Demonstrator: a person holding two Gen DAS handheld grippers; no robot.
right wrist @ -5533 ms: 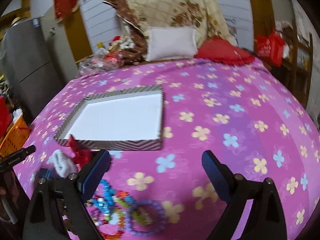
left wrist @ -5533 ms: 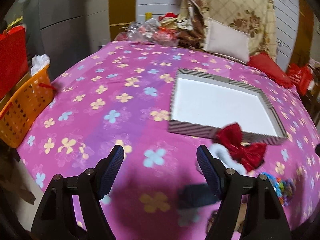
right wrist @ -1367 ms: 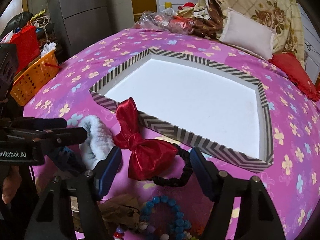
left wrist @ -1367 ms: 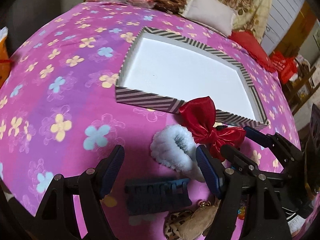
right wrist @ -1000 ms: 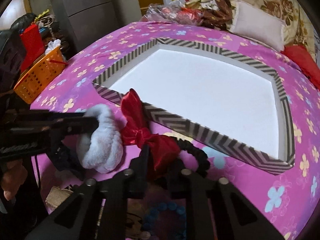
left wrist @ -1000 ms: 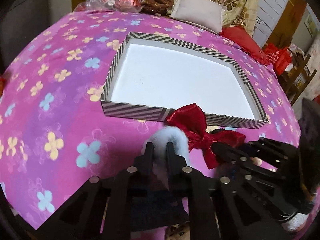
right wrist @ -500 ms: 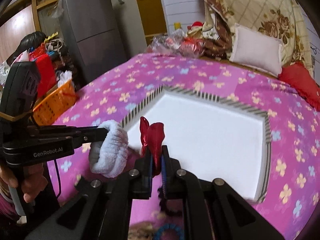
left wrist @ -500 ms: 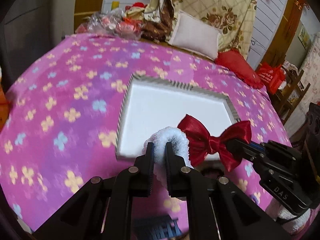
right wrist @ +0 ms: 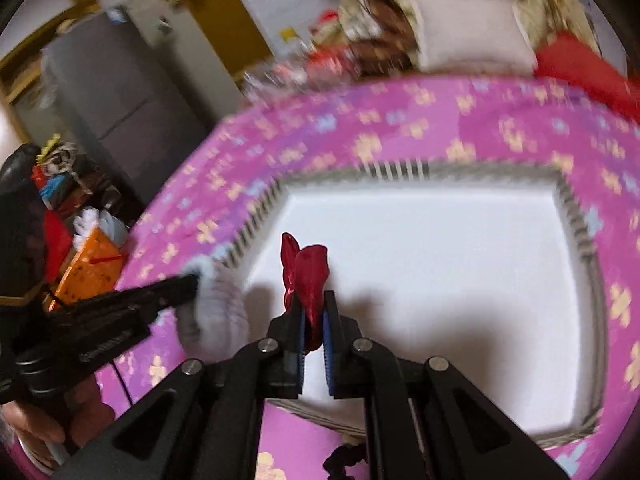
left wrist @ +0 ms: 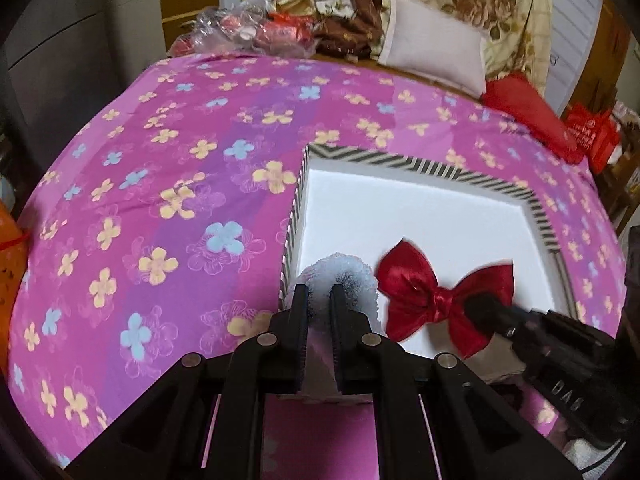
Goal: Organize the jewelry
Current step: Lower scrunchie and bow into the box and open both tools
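Left gripper [left wrist: 319, 294]: fingers [left wrist: 299, 308] clamped on the fluffy white scrunchie [left wrist: 348, 274]; tips just past the striped near-left corner of the box.
Fluffy white scrunchie: pinched at its near edge, bulging beyond the left fingertips; held above the left wall of the box, partly over the white floor.
Right gripper [right wrist: 313, 308]: fingers [right wrist: 298, 328] clamped on the red satin bow [right wrist: 308, 270]; blue pads pressed against the fabric on both sides.
Red satin bow: upright between the right fingers, loops rising past the tips; hanging over the white floor of the box. From the left wrist view, spread wide just right of the left fingers, knot in the right gripper's tips.
Box [left wrist: 420, 164]: shallow, black-and-white striped walls, white inside; directly ahead of both pairs of fingers.
Black elastic band [right wrist: 340, 458]: dangling below the right fingers, near the front wall of the box.
Bedspread [left wrist: 160, 168]: pink-purple with yellow and blue flowers, under the box; left of the left fingers.
Right wrist view: blurred, fine detail unclear.
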